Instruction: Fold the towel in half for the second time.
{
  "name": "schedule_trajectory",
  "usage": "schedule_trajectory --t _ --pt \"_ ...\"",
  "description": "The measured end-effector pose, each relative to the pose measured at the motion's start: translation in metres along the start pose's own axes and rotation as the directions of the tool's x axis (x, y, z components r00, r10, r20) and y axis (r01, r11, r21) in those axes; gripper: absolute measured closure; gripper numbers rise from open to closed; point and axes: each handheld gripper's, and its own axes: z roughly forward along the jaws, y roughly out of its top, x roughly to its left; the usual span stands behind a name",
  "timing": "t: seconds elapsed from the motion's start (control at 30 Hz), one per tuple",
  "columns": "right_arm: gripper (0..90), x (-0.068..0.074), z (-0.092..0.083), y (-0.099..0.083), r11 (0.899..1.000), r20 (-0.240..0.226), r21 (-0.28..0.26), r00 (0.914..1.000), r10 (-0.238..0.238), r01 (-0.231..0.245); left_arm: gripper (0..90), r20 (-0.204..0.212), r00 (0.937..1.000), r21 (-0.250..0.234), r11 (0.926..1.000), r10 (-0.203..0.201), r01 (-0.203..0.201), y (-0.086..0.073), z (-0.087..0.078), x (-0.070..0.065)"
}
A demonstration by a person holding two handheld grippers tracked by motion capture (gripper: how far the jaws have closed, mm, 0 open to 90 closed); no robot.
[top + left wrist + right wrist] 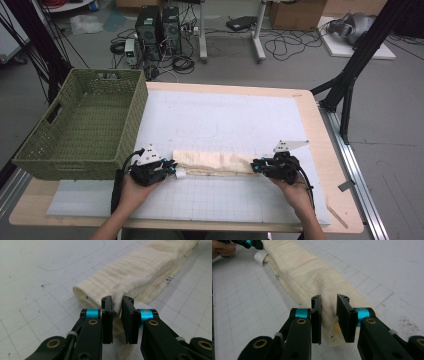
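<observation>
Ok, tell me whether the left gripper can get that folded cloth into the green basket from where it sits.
Probably yes. The left gripper pinches the cloth end, and the basket stands open-topped just beside it, nothing between. But the right gripper grips the other end, so both must move together.

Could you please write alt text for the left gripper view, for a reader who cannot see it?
The left gripper pinches one end of a folded cream cloth between its two black jaws. The cloth runs away toward the upper right across a white gridded mat.
</observation>
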Motion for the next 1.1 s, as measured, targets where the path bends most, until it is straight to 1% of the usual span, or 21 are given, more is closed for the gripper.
schedule_trajectory --t 0.07,0.1,0.13,0.17,0.23,0.3,0.33,0.37,0.43,0.47,0.57,0.6,0.67,0.7,0.77,0.83,0.93,1.0,1.03,1.1 --pt "59.5 -0.001 -0.004 0.000 1.000 0.002 -0.024 0.9998 0.018 -0.018 78.6 0.000 1.0000 0.001 1.0000 0.001 -0.001 0.000 0.000 0.000" --pt "58.5 -0.001 -0.007 0.001 0.998 -0.013 -0.045 0.9994 0.033 -0.034 78.6 0.001 1.0000 0.001 1.0000 0.000 0.000 0.000 0.000 0.000" --pt "58.5 -0.001 -0.010 0.003 0.997 -0.015 -0.067 0.9996 0.024 -0.025 78.6 0.001 1.0000 0.001 1.0000 -0.005 0.005 0.001 0.001 -0.001" --pt "57.8 0.000 -0.013 0.006 0.997 -0.006 -0.074 0.9998 0.020 -0.021 78.6 0.001 1.0000 0.004 1.0000 0.000 0.000 0.001 0.001 0.000" --pt "57.6 0.001 -0.016 0.013 0.996 -0.008 -0.086 0.9999 0.015 -0.016 78.7 0.002 1.0000 0.002 1.0000 0.000 0.000 0.000 0.001 -0.001" --pt "59.6 0.003 -0.017 0.020 0.995 -0.007 -0.096 1.0000 0.004 -0.004 78.8 0.001 1.0000 0.005 1.0000 0.002 -0.002 0.000 0.002 -0.001" --pt "62.8 0.004 -0.016 0.023 0.995 -0.010 -0.095 1.0000 0.001 -0.002 79.2 0.003 1.0000 0.004 1.0000 0.001 -0.001 0.000 0.002 -0.001" --pt "66.0 0.005 -0.014 0.025 0.996 -0.012 -0.093 0.9999 -0.008 0.007 79.8 0.002 1.0000 0.005 1.0000 0.001 -0.001 0.000 0.002 -0.001" --pt "72.6 0.008 -0.006 0.027 0.997 -0.013 -0.070 0.9997 -0.023 0.022 80.8 0.003 1.0000 0.007 1.0000 0.001 -0.001 0.000 0.001 -0.001" --pt "74.4 0.009 -0.001 0.028 0.998 -0.010 -0.055 0.9995 -0.030 0.030 81.9 0.004 1.0000 0.007 1.0000 0.001 -0.001 0.000 0.001 -0.001" --pt "77.6 0.010 0.014 0.027 0.999 -0.016 -0.024 0.9993 -0.035 0.035 82.3 0.007 1.0000 0.002 1.0000 0.000 0.000 -0.001 -0.001 -0.001" --pt "77.8 0.010 0.018 0.026 1.000 -0.014 -0.005 0.9995 -0.028 0.028 82.1 0.009 1.0000 0.000 1.0000 0.000 0.000 -0.001 -0.002 -0.001" --pt "78.6 0.010 0.024 0.023 0.999 -0.012 0.025 0.9995 -0.031 0.031 80.9 0.009 0.9999 -0.014 0.9999 -0.006 0.006 -0.001 -0.005 0.000" --pt "78.9 0.009 0.026 0.021 0.999 -0.009 0.032 0.9995 -0.031 0.032 79.9 0.009 0.9999 -0.023 0.9996 -0.013 0.013 0.000 -0.006 0.000" --pt "79.0 0.009 0.027 0.016 0.999 -0.006 0.042 0.9997 -0.024 0.024 77.6 0.007 0.9999 -0.029 0.9995 -0.012 0.012 0.001 -0.009 0.000" --pt "78.9 0.008 0.029 0.010 0.998 -0.003 0.055 0.9998 -0.018 0.018 74.7 0.011 0.9999 -0.042 0.9991 -0.009 0.009 0.003 -0.012 0.000" --pt "78.9 0.008 0.030 0.005 0.997 -0.002 0.069 0.9999 -0.016 0.016 73.0 0.011 0.9999 -0.067 0.9978 0.001 0.000 0.009 -0.016 -0.002" --pt "78.7 0.008 0.031 0.004 0.997 -0.005 0.070 0.9997 -0.024 0.025 72.9 0.005 1.0000 -0.083 0.9966 0.000 0.000 0.014 -0.016 -0.002" --pt "78.8 0.008 0.030 0.004 0.997 -0.006 0.070 0.9998 -0.021 0.021 73.0 0.005 1.0000 -0.085 0.9964 0.002 -0.002 0.016 -0.016 -0.001" --pt "78.9 0.008 0.028 0.007 0.998 -0.008 0.052 0.9996 -0.026 0.027 74.7 0.002 1.0000 -0.086 0.9963 0.005 -0.005 0.020 -0.012 -0.001"
